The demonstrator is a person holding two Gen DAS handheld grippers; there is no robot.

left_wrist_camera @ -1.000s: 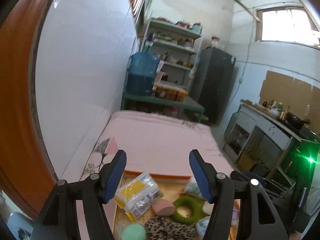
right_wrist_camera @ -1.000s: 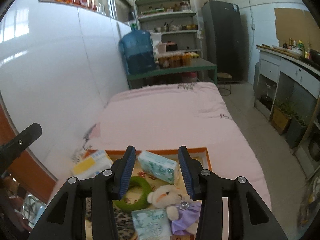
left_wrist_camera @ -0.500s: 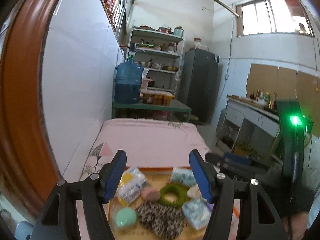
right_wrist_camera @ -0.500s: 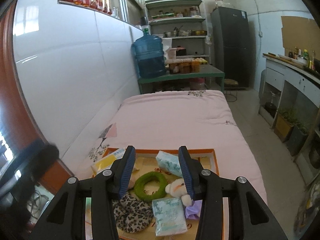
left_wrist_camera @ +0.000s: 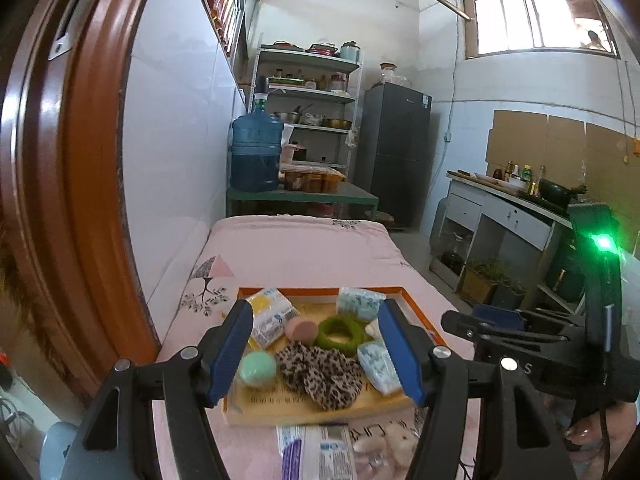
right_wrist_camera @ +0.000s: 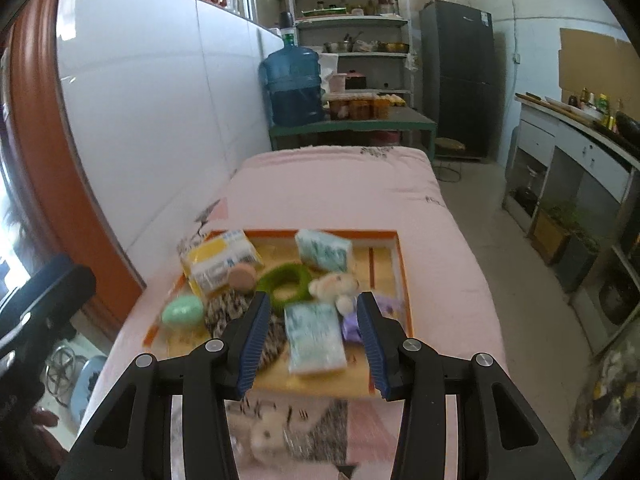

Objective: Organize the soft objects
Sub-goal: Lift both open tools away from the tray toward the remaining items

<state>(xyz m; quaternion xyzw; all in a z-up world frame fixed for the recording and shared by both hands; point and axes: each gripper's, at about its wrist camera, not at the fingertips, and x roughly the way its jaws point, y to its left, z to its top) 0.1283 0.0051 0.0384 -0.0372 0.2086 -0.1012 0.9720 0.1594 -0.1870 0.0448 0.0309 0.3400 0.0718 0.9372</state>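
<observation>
Two tissue packs (right_wrist_camera: 323, 250) on one tray (right_wrist_camera: 402, 264); both grippers (right_wrist_camera: 312, 336) (left_wrist_camera: 316, 354) open, empty.

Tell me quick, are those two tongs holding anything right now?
Left tongs: open, holding nothing, above the tray.
Right tongs: open, narrower gap, holding nothing.

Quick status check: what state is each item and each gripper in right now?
left gripper: open, empty.
right gripper: open, empty.
tray: flat on the pink bed, loaded.
green ring: lying flat in tray.
teddy bear: lying in tray.
leopard-print cloth: bunched in tray.
mint green sponge: in tray's near left corner.
</observation>
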